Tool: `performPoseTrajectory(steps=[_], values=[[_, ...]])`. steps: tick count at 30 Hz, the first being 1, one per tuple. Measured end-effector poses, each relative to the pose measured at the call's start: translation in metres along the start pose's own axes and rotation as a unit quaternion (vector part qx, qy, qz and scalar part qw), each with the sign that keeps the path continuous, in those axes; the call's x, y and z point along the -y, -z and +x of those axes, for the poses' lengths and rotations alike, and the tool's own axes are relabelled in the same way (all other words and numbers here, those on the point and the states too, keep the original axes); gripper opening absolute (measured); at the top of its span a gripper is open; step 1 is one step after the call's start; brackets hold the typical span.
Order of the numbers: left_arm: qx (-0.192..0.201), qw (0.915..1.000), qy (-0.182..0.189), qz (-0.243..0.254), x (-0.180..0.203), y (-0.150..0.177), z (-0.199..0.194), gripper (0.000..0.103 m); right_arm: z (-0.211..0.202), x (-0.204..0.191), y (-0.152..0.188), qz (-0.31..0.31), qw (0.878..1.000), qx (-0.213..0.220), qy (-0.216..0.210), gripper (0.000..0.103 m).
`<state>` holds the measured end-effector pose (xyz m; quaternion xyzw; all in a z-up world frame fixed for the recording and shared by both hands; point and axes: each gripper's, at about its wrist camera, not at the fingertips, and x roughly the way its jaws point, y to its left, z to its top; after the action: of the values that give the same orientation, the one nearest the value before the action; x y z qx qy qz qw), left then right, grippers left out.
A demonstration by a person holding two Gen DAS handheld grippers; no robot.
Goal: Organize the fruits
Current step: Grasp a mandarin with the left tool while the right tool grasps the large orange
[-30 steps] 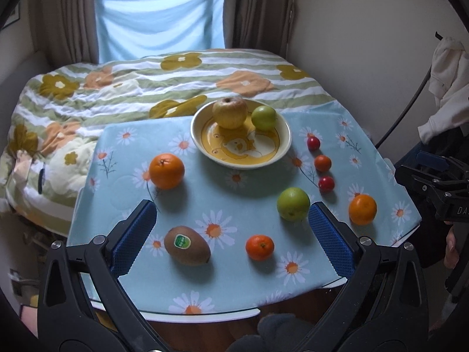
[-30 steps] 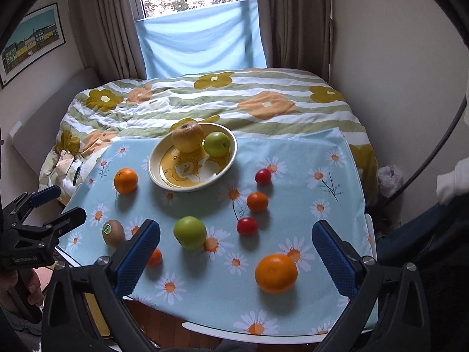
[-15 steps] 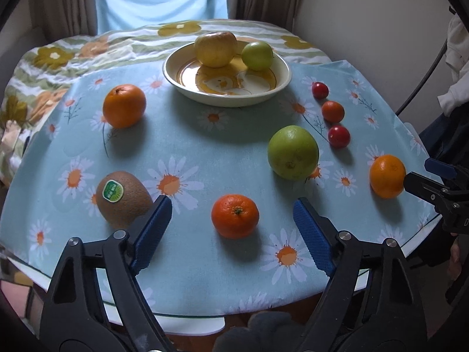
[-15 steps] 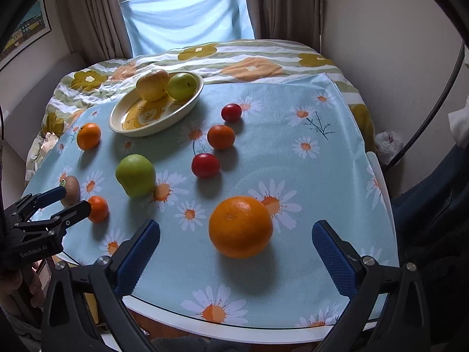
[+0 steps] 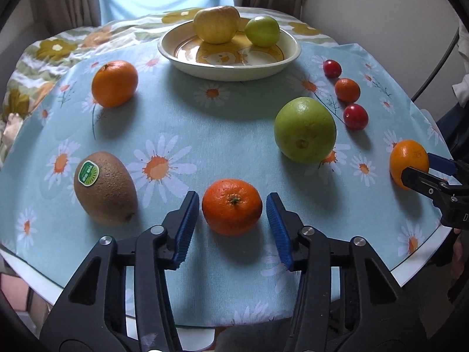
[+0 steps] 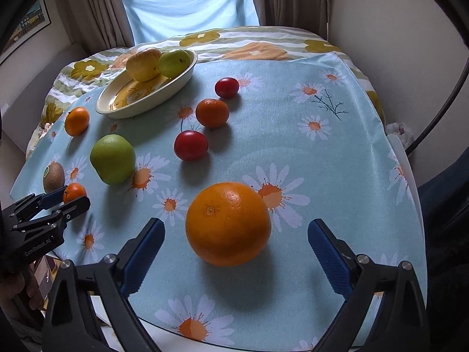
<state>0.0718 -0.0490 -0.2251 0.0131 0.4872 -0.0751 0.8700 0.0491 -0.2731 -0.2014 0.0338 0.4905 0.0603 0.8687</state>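
Note:
My left gripper (image 5: pixel 233 205) is open, its blue pads either side of a small mandarin (image 5: pixel 232 206) with narrow gaps. My right gripper (image 6: pixel 236 234) is open wide around a large orange (image 6: pixel 228 223), not touching it. A cream bowl (image 5: pixel 288 58) at the back holds a yellow apple (image 5: pixel 216 23) and a small green fruit (image 5: pixel 262 31). A kiwi (image 5: pixel 105 187), another orange (image 5: pixel 114 83), a big green apple (image 5: pixel 304 130), two cherry tomatoes (image 5: pixel 355 116) and a small mandarin (image 5: pixel 347 90) lie loose on the daisy tablecloth (image 5: pixel 181 117).
The table's near edge (image 6: pixel 164 334) is just below both grippers. A bed with a floral quilt (image 6: pixel 263 44) lies beyond the table. A wall and a dark cable (image 6: pixel 439 108) are at the right.
Both grippers have moved forward and down toward the table. The left jaws have narrowed around the small mandarin. The right gripper now has the large orange between its open fingers.

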Motion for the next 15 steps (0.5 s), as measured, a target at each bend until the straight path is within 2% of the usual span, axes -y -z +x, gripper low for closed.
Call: performPoseTrajectory(steps=[3, 7, 11, 15], values=[[-0.003, 1.0000, -0.001, 0.002, 0.0002, 0.0020, 0.0006, 0.045, 0.0025, -0.0008, -0.0008, -0.003, 1.000, -0.004, -0.002, 0.090], [-0.005, 1.0000, 0.005, 0.001, -0.0011, 0.0022, -0.0001, 0.044, 0.0043, -0.0012, -0.0013, -0.004, 1.000, -0.004, -0.004, 0.088], [-0.006, 1.0000, 0.006, 0.000, -0.0030, 0.0049, -0.0023, 0.044, 0.0071, -0.0031, -0.0024, -0.006, 1.000, -0.008, -0.006, 0.075], [-0.007, 1.0000, 0.006, -0.001, -0.0043, 0.0066, -0.0051, 0.044, 0.0084, -0.0071, -0.0029, -0.013, 1.000, -0.007, -0.007, 0.070]])
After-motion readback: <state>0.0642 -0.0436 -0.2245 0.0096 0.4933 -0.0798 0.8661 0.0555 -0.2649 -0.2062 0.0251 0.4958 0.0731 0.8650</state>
